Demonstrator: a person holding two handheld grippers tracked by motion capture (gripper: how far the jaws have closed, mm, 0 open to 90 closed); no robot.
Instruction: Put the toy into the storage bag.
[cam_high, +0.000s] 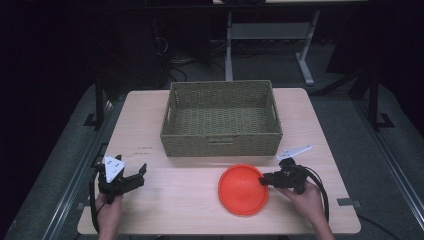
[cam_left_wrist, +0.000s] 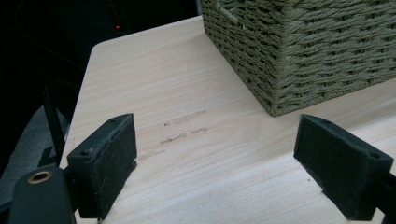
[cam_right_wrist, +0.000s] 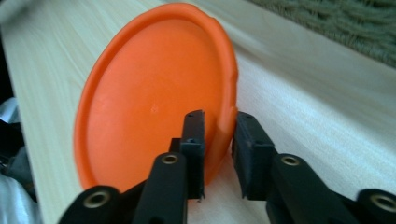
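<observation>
An orange disc (cam_high: 243, 189) lies flat on the wooden table (cam_high: 175, 200) in front of the basket, right of centre. My right gripper (cam_high: 264, 181) is at its right edge, turned on its side. In the right gripper view the jaws straddle the raised rim of the disc (cam_right_wrist: 149, 98), one pad inside and one outside, and the right gripper (cam_right_wrist: 219, 117) is shut on that rim. My left gripper (cam_high: 136, 175) rests near the table's front left, open wide with nothing between its pads (cam_left_wrist: 215, 144).
A woven green basket (cam_high: 220, 140) stands at the back centre of the table, and I see nothing in it. Its near corner (cam_left_wrist: 303, 46) is ahead and to the right of the left gripper. Faint marks (cam_left_wrist: 184, 126) show on the tabletop. Dark floor and desk legs lie beyond.
</observation>
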